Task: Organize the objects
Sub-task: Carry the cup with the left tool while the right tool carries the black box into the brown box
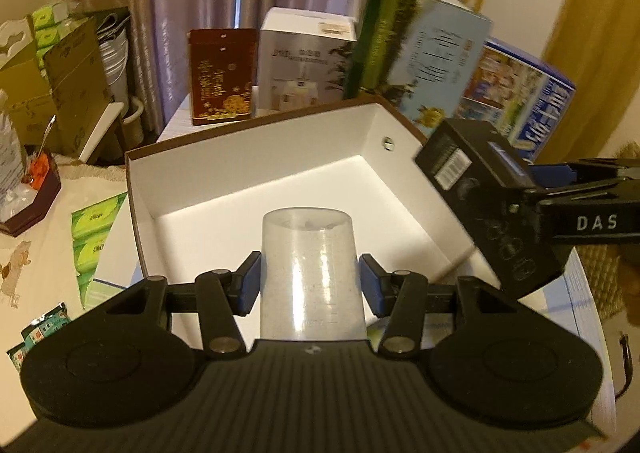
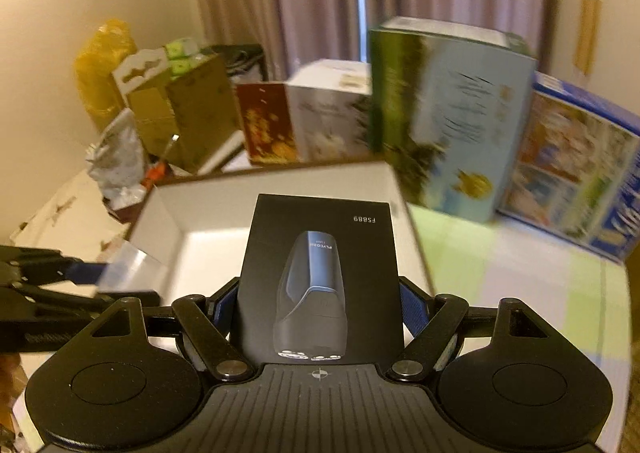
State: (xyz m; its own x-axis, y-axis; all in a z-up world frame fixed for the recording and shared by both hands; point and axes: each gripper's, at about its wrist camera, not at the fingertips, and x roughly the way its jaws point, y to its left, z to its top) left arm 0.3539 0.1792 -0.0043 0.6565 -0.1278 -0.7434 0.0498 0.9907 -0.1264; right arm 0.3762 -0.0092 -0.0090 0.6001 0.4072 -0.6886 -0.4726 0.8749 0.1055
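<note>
My left gripper (image 1: 310,281) is shut on a clear plastic measuring cup (image 1: 310,269), held upside down over the near part of an open white-lined box (image 1: 256,157). In the right wrist view the same cup (image 2: 132,269) shows at the left, pinched by the other gripper's blue fingers (image 2: 82,271). My right gripper (image 2: 320,305) is shut on a black shaver box (image 2: 320,265) printed with a shaver picture, held over the box's white floor (image 2: 208,249). From the left wrist view the shaver box (image 1: 492,205) hangs tilted above the open box's right rim.
Behind the open box stand a red-and-gold box (image 1: 222,75), a white appliance box (image 1: 304,61), a tall green-and-blue box (image 1: 416,49) and a blue picture box (image 1: 520,93). Green tissue packs (image 1: 94,245) and cardboard cartons (image 1: 60,85) lie to the left. Curtains hang behind.
</note>
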